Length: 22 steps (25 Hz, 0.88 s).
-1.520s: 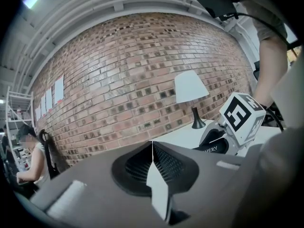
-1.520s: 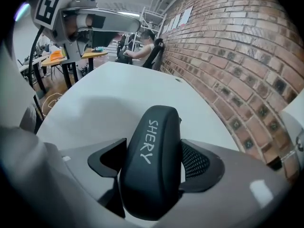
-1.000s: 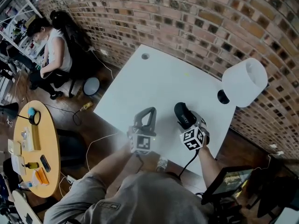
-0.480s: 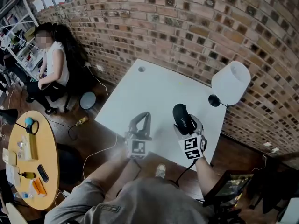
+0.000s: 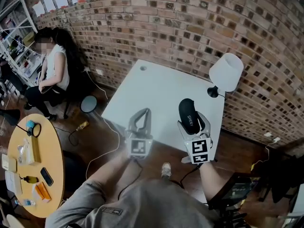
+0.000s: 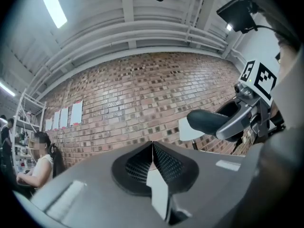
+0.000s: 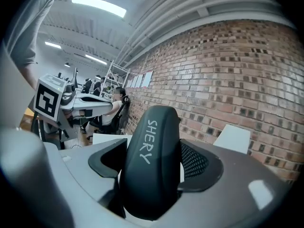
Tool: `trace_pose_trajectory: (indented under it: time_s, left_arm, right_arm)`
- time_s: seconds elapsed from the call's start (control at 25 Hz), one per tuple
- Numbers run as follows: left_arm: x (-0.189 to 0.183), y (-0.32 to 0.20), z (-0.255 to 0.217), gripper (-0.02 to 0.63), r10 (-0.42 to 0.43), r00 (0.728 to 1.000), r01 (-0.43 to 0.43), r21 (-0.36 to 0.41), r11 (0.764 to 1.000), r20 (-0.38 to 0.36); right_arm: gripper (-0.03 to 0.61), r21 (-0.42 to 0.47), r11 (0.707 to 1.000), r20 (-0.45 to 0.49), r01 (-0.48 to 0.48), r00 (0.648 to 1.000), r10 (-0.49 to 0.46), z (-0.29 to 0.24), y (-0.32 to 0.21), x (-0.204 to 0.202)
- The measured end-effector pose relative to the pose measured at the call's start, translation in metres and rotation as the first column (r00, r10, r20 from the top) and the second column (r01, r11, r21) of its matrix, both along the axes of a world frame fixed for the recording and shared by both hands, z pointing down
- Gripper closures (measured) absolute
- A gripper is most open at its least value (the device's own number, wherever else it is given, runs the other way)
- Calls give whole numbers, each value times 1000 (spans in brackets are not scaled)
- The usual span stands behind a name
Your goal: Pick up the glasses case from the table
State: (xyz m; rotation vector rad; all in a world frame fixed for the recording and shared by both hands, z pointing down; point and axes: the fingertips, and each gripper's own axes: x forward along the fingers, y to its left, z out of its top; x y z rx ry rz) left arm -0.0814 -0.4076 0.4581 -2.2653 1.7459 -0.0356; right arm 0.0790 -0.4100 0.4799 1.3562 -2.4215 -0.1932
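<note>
— At the table's [image 5: 156, 87] near edge, what has the right gripper [image 5: 192, 121] got?
— Its jaws are clamped on the dark glasses case [image 5: 188, 112], held above the table's near right part, white lettering facing up.
— And the left gripper [image 5: 145, 115]?
— Jaws pressed together with nothing between them, just left of the other.
— Farther out?
— A white lamp [image 5: 226, 71] at the far right corner, with the brick wall [image 5: 190, 27] behind.

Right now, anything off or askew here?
Nothing stands out. The glasses case sits lengthwise in the right tongs, which are shut on it. The left tongs are shut and empty. The lamp stands upright at the far corner of the table.
</note>
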Motion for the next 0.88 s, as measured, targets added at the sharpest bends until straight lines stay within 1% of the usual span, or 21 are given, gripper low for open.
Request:
trace_pose_trajectory:
  time_s: [0.12, 0.2, 0.32, 0.44, 0.52, 0.64, 0.72, 0.88]
  left_arm:
    - [-3, 26, -10, 611, 33, 999, -33, 27, 999, -14]
    - [-5, 43, -15, 611, 51, 998, -50, 27, 998, -31]
    - [-5, 66, -26, 611, 72, 995, -69, 42, 997, -68]
    - [0, 92, -35, 611, 88, 993, -83, 77, 994, -76]
    - [4, 110, -39, 611, 89, 992, -83, 77, 994, -90]
    - [10, 132, -43, 611, 83, 987, -75, 68, 995, -139]
    - [17, 144, -46, 611, 79, 976, -68, 64, 996, -201]
    - [35, 175, -48, 611, 39, 984, -32, 42, 999, -172]
  right_arm:
    - [218, 19, 999, 22, -26, 999, 26, -14, 33, -5]
    - [218, 27, 999, 35, -43, 999, 42, -22, 55, -6]
    - [218, 39, 997, 57, -61, 997, 59, -34, 83, -7]
    - [216, 50, 996, 79, -76, 994, 72, -44, 112, -4]
    - [216, 60, 996, 84, -70, 994, 65, -49, 130, -2]
    - [216, 72, 996, 103, -56, 994, 48, -57, 151, 4]
    - [216, 81, 996, 111, -49, 993, 40, -63, 161, 11]
    - [215, 78, 997, 120, -20, 993, 11, -68, 191, 32]
